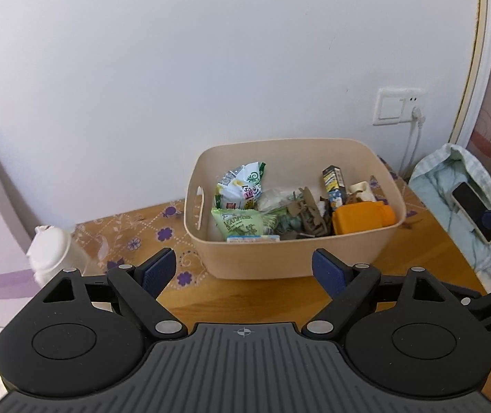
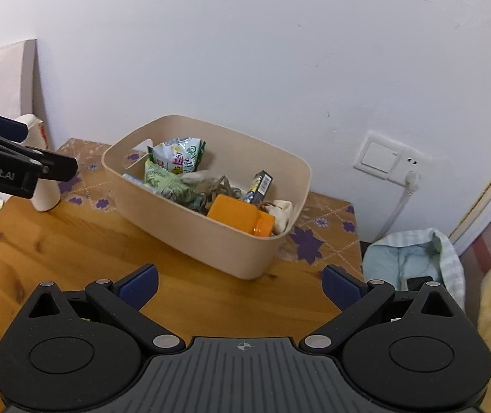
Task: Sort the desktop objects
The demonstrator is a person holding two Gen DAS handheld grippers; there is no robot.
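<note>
Beige plastic bin [image 1: 293, 258] is sitting mid-frame on the table [image 1: 245, 296], looking stiff and light, best gripped at its rim. Orange bottle [image 1: 362, 218] inside is looking smooth, slippery. Left gripper [image 1: 243, 270] and right gripper [image 2: 240, 287] are hovering wide open, fingers holding nothing.

Soft, even indoor light, faint shadows, strong fisheye bending at the edges, slight blur on the white bottle [image 1: 53, 254].
</note>
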